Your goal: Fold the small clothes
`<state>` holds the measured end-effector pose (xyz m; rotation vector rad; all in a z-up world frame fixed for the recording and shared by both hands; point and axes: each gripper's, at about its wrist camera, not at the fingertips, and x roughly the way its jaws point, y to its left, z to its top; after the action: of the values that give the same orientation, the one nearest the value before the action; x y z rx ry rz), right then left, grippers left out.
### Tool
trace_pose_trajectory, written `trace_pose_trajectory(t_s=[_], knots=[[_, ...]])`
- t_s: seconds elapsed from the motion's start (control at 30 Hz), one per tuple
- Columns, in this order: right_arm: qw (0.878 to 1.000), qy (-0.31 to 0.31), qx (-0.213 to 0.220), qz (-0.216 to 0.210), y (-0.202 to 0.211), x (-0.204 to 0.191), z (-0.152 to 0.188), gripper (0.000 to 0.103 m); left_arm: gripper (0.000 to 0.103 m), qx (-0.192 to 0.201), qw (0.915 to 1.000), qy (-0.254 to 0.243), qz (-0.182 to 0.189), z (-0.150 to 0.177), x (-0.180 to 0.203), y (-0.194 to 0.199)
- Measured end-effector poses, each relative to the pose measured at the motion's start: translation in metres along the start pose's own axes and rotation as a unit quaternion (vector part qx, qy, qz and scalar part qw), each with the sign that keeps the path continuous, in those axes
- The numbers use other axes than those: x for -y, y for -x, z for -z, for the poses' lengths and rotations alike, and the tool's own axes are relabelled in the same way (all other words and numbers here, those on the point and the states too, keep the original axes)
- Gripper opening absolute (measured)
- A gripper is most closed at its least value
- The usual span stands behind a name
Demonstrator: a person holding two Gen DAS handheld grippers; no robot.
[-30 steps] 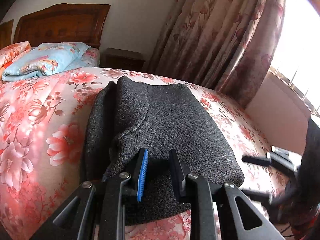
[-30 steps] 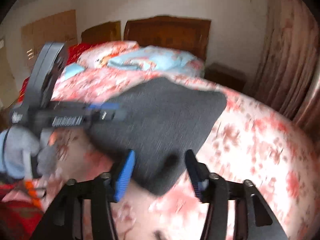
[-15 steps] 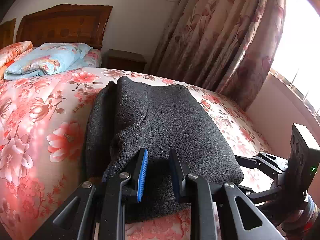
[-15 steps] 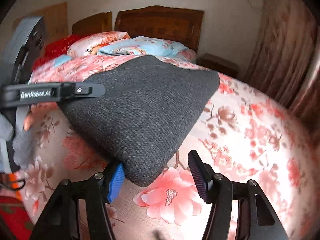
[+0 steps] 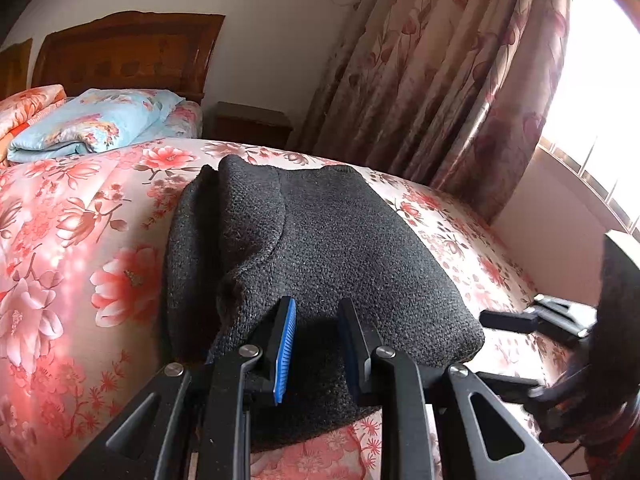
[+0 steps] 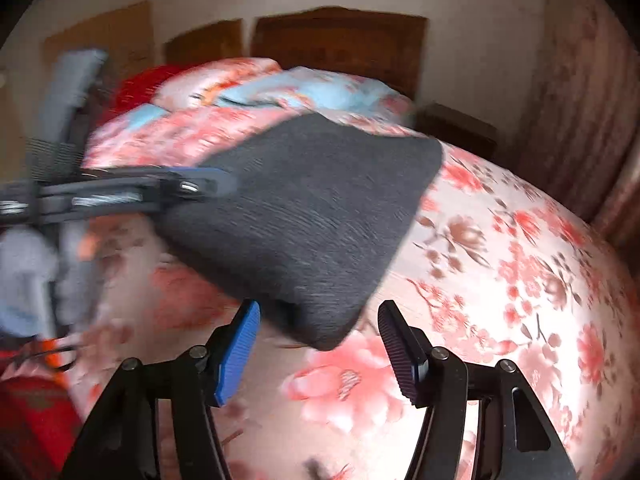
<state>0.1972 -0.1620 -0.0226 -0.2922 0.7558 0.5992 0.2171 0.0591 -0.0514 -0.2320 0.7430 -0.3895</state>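
A dark grey knitted garment (image 5: 320, 248) lies folded on the floral bed cover (image 5: 80, 240). My left gripper (image 5: 316, 336) sits over its near edge, jaws partly open with the knit lying between them, not pinched. In the right wrist view the same garment (image 6: 312, 216) shows as a folded wedge, and my right gripper (image 6: 320, 344) is wide open just in front of its near corner, not touching it. The left gripper (image 6: 120, 196) shows at the garment's left edge there. The right gripper (image 5: 532, 320) shows blurred at the right of the left wrist view.
A light blue folded quilt (image 5: 92, 124) and an orange floral pillow (image 5: 24, 104) lie at the wooden headboard (image 5: 128, 56). A bedside cabinet (image 5: 252, 124) and floral curtains (image 5: 440, 80) stand behind the bed. Red fabric (image 6: 36, 412) sits at the bed's near left.
My right gripper has pulled back from the garment's near corner and the view is blurred by motion. My left gripper has stayed in place over the near edge.
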Motion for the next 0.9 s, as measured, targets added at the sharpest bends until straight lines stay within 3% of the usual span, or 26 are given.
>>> trace_pose_trajectory(t_s=[0.2, 0.27, 0.3, 0.33, 0.4, 0.63, 0.73, 0.8, 0.9], knots=[[0.996, -0.030, 0.084, -0.006, 0.012, 0.018, -0.026, 0.103, 0.023, 0.001, 1.0000, -0.003, -0.006, -0.001, 0.003, -0.001], [0.998, -0.017, 0.059, -0.028, -0.011, 0.012, -0.026, 0.081, 0.023, 0.002, 1.0000, -0.005, -0.006, -0.001, 0.003, -0.001], [0.999, -0.004, 0.036, -0.033, -0.023, 0.006, -0.023, 0.087, 0.023, 0.001, 1.0000, -0.006, -0.008, -0.001, 0.003, -0.001], [0.999, 0.018, 0.039, -0.021, -0.027, 0.000, -0.019, 0.103, 0.023, 0.001, 0.9999, -0.008, -0.007, -0.001, 0.003, -0.001], [0.998, 0.035, 0.041, -0.015, -0.025, -0.005, -0.020, 0.103, 0.023, 0.002, 0.9999, -0.009, -0.005, 0.000, 0.002, 0.000], [0.996, -0.026, 0.080, 0.003, -0.006, 0.017, -0.049, 0.103, 0.023, 0.010, 0.9993, -0.020, -0.030, 0.001, 0.012, 0.003], [0.993, -0.058, 0.103, -0.001, 0.009, 0.008, -0.037, 0.103, 0.039, 0.038, 0.9961, -0.055, -0.057, 0.011, 0.030, 0.020], [0.991, -0.067, 0.114, 0.000, 0.022, -0.004, -0.021, 0.103, 0.073, 0.050, 0.9928, -0.077, -0.077, 0.022, 0.042, 0.030], [0.991, -0.075, 0.106, 0.031, 0.033, -0.024, 0.007, 0.103, 0.081, 0.060, 0.9884, -0.094, -0.103, 0.038, 0.062, 0.046]])
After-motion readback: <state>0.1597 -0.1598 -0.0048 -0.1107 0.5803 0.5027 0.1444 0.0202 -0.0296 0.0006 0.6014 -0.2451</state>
